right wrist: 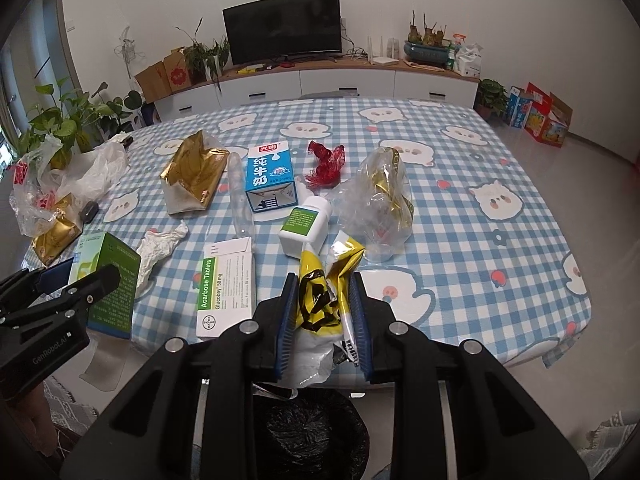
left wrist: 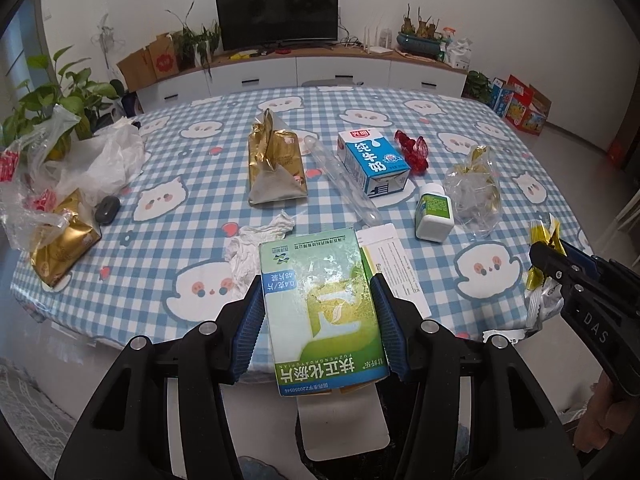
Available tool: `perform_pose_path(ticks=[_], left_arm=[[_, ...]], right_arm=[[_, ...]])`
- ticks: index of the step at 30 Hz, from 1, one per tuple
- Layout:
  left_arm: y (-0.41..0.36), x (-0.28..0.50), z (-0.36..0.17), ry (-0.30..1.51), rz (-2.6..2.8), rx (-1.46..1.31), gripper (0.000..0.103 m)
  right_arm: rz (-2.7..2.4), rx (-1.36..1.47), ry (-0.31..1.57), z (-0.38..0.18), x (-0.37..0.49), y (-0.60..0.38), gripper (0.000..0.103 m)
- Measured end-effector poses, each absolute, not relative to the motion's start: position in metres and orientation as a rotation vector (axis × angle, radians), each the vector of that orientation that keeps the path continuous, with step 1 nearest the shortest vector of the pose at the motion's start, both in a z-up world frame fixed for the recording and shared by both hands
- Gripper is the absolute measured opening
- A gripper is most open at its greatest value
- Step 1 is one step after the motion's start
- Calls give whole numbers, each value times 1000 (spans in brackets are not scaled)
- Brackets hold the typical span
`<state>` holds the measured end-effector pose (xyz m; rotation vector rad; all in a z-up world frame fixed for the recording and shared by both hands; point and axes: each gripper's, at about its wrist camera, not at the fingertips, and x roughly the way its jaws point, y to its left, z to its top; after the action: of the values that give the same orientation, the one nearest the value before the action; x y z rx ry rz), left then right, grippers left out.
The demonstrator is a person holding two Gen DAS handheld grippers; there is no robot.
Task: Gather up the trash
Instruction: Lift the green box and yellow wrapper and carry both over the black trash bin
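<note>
Both tools are matte black plastic, each left gripper [left wrist: 320,320] and right gripper [right wrist: 324,320] arm built from angular, cut-out struts with round silver bolt heads at the pivots. The fingers [left wrist: 250,328] carry ribbed blue pads. White lettering marks the bodies, "GenRobot.AI" on one.

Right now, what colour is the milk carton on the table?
The milk carton is blue and white with a red label, clearest in the right wrist view.

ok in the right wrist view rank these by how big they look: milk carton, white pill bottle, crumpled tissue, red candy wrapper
1. milk carton
2. white pill bottle
3. crumpled tissue and red candy wrapper look alike in size; the wrapper lies farther off, so unranked.
</note>
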<state>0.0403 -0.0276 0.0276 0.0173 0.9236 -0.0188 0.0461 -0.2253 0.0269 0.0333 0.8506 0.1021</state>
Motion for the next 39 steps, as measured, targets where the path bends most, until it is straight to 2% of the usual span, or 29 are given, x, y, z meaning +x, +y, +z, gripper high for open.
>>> perform_pose_path(ticks=[17, 26, 39], left_arm=[[6, -57, 12, 929, -5, -36, 52], [20, -98, -19, 932, 2, -46, 52], [39, -106, -67, 979, 26, -68, 52]], right_arm=[[138, 38, 810, 41, -39, -204, 25], [149, 12, 847, 8, -69, -183, 25], [155, -26, 911, -51, -76, -161, 25]])
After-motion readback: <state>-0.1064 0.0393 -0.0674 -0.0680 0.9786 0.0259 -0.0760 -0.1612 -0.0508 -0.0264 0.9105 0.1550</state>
